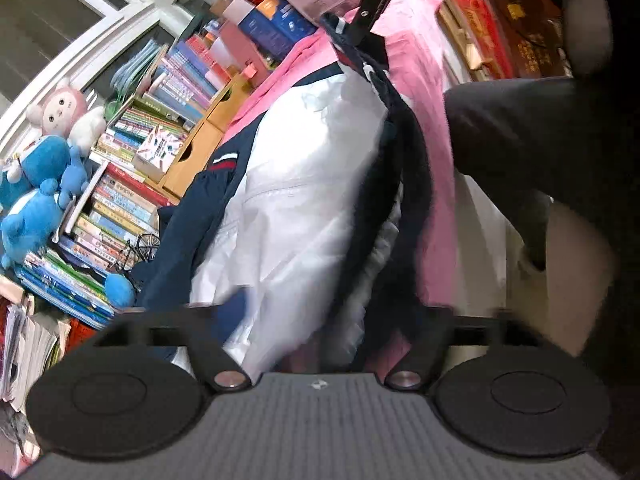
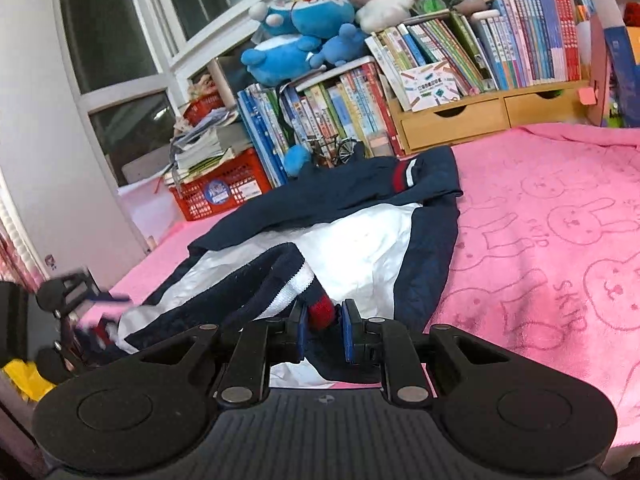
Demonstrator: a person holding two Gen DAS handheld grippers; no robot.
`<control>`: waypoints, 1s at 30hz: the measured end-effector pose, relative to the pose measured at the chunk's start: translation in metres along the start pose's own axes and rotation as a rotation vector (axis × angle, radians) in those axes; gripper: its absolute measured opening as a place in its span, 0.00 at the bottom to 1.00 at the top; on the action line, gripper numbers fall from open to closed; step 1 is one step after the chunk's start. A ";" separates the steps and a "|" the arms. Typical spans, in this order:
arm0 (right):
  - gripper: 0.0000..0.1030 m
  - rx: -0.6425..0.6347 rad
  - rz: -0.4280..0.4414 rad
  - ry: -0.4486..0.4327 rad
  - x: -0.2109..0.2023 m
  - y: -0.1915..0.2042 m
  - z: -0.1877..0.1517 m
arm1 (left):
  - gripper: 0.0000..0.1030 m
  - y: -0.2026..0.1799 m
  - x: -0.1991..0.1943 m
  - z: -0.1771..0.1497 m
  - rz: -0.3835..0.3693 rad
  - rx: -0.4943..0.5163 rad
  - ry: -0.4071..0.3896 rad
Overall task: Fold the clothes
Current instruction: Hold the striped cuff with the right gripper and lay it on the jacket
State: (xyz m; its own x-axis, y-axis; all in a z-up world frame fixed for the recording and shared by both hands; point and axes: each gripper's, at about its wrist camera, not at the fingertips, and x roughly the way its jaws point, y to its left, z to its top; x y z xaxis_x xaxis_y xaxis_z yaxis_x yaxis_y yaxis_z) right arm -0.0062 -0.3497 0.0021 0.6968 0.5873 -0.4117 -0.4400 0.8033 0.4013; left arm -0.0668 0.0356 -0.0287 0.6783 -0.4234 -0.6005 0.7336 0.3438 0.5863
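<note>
Right claw (image 2: 323, 334) is clamped on the jacket's (image 2: 360, 240) red, white and navy ribbed hem, blue pads squeezing the red bit. Rest of that navy and white jacket sprawls out ahead of it across the pink bunny towel (image 2: 540, 240), striped sleeve furthest away. Left claw (image 1: 316, 344) is trickier: jacket fabric sits bunched between its fingers, but it's all blurry and I honestly can't tell if it's pinching. Off to the right claw's far left you can spot that other claw. Bookshelf (image 2: 460, 60) and plush toys (image 2: 304, 36) sit beyond the jacket.
</note>
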 end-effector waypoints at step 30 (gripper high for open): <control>0.94 -0.196 -0.077 0.159 0.171 -0.043 0.084 | 1.00 0.199 0.089 -0.108 -0.203 -1.278 0.075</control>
State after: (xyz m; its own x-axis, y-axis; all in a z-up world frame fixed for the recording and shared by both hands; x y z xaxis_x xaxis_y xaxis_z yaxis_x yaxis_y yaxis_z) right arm 0.1793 -0.2919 -0.0163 0.6412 0.5196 -0.5647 -0.5015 0.8407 0.2041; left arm 0.1445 0.1573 -0.0242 0.5212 -0.5289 -0.6698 0.3149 0.8486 -0.4251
